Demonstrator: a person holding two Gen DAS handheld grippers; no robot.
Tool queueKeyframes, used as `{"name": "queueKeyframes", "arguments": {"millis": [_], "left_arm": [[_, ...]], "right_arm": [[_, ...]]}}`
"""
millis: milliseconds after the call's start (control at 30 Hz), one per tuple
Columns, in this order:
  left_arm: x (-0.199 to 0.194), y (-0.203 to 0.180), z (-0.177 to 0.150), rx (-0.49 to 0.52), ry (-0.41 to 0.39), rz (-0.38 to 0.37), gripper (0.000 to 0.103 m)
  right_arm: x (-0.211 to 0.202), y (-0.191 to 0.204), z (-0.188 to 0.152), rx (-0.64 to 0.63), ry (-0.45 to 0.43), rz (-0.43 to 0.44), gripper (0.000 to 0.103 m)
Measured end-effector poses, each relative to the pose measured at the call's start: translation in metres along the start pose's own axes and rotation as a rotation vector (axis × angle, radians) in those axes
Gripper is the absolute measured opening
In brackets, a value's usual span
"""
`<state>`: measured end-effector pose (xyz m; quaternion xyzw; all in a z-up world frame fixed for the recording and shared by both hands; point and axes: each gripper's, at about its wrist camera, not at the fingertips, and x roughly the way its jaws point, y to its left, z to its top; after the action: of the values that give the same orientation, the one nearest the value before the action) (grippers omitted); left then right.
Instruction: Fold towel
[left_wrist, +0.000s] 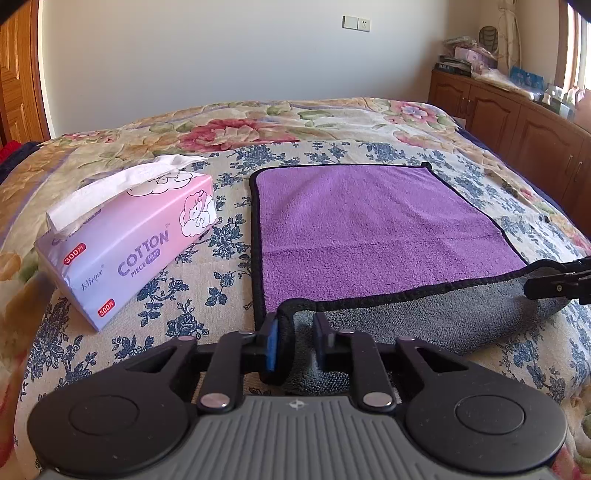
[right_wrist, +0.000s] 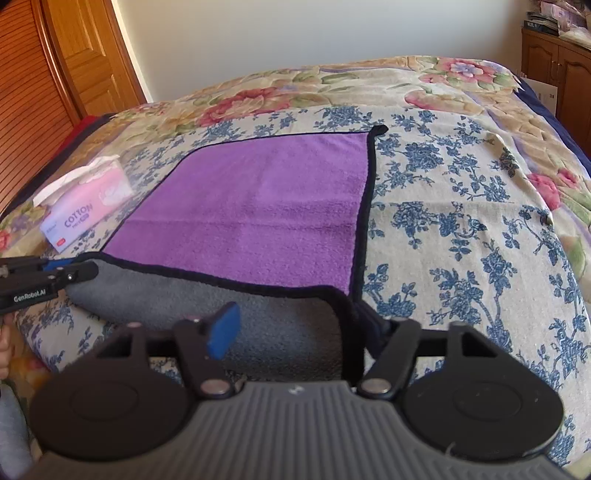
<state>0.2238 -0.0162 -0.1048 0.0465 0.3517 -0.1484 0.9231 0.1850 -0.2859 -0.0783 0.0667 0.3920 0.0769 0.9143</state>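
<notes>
A purple towel (left_wrist: 369, 225) with black trim and a grey underside lies on the bed, also in the right wrist view (right_wrist: 258, 206). Its near edge is lifted and rolled over, showing the grey side (left_wrist: 443, 317). My left gripper (left_wrist: 295, 339) has its fingers partly apart, with the towel's near left corner between them. My right gripper (right_wrist: 299, 328) has its fingers wide apart around the towel's near right corner, whose black edge rests against the right finger. Each gripper shows in the other's view, the right one (left_wrist: 554, 280) and the left one (right_wrist: 48, 277).
A pink and lilac tissue pack (left_wrist: 129, 236) lies left of the towel, also in the right wrist view (right_wrist: 85, 206). The bed has a floral cover (left_wrist: 332, 122). A wooden cabinet (left_wrist: 517, 122) stands at the right, and wooden doors (right_wrist: 55, 62) at the left.
</notes>
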Motion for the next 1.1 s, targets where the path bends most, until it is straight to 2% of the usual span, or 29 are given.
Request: {"name": "queueKeyframes", "arguments": {"millis": [100,133,300,433,467,767,1100], "left_arm": [[-0.001,0.0,0.001,-0.004,-0.004,-0.016,0.009],[-0.002,-0.001,0.001,-0.002,-0.006,-0.018,0.008],[-0.003,-0.002,0.002,0.005,-0.006,-0.028,0.006],[-0.005,-0.002,0.002,0.005,-0.008,-0.033,0.006],[-0.005,-0.002,0.002,0.006,-0.01,-0.033,0.006],[-0.014,-0.005,0.007,0.011,-0.049,-0.036,0.005],[-0.025,-0.006,0.013,0.005,-0.092,-0.041,0.005]], "right_arm": [[-0.001,-0.004,0.001,0.004,0.002,-0.008,0.049],[-0.001,-0.005,0.002,0.005,0.003,-0.01,0.047],[-0.001,-0.008,0.003,0.0,0.007,-0.034,0.024],[-0.001,-0.008,0.004,-0.017,0.01,-0.035,0.019],[-0.002,-0.007,0.004,-0.024,0.009,-0.039,0.012],[-0.005,-0.006,0.006,-0.045,-0.011,-0.036,0.005],[-0.012,-0.002,0.01,-0.067,-0.052,-0.028,0.004]]}}
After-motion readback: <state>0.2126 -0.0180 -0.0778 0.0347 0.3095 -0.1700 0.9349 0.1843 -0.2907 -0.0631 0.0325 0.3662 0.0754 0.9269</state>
